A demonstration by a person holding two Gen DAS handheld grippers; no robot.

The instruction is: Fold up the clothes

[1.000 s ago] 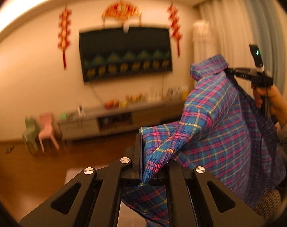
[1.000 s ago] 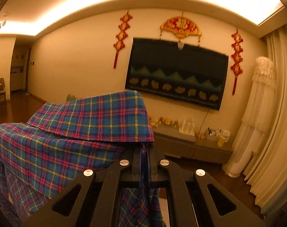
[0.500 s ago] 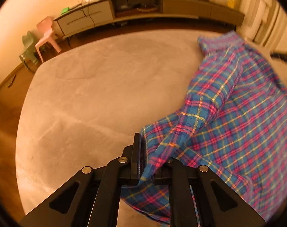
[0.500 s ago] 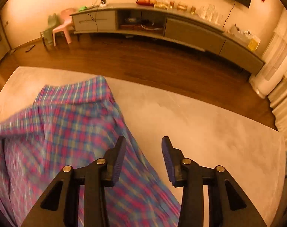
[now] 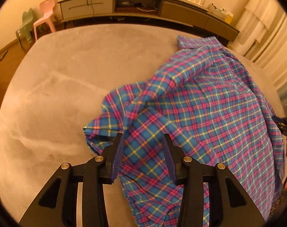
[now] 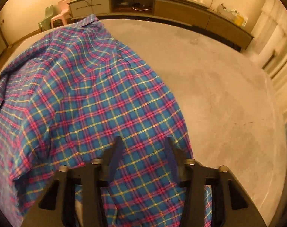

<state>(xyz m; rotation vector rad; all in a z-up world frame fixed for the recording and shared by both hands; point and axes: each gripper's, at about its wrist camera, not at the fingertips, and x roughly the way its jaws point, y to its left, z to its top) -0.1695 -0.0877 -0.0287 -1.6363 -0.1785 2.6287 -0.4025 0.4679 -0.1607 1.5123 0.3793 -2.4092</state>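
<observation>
Plaid shirt [image 5: 209, 102] lies spread and rumpled on the grey carpet [image 5: 67, 79], filling the right half of my left wrist view; collar end sits at upper right of that frame, a bunched sleeve fold at centre. In my right wrist view the same shirt [image 6: 90, 98] covers the left and centre, collar toward upper left.

My left tool [image 5: 143, 151], bottom centre: jaws parted and opening, cloth lying under and between them, pads not pressing it. Released.

My right tool [image 6: 143, 151], bottom centre of its own view: jaws apart and closing, cloth draped between and partly over the fingers; no pinch visible. Slightly blurred.

Beyond the carpet: long low TV cabinet [image 5: 143, 5] across the top, pink chair [image 5: 45, 13] and green chair [image 5: 26, 24] at upper left, pale curtains [image 5: 270, 37] at right edge.
</observation>
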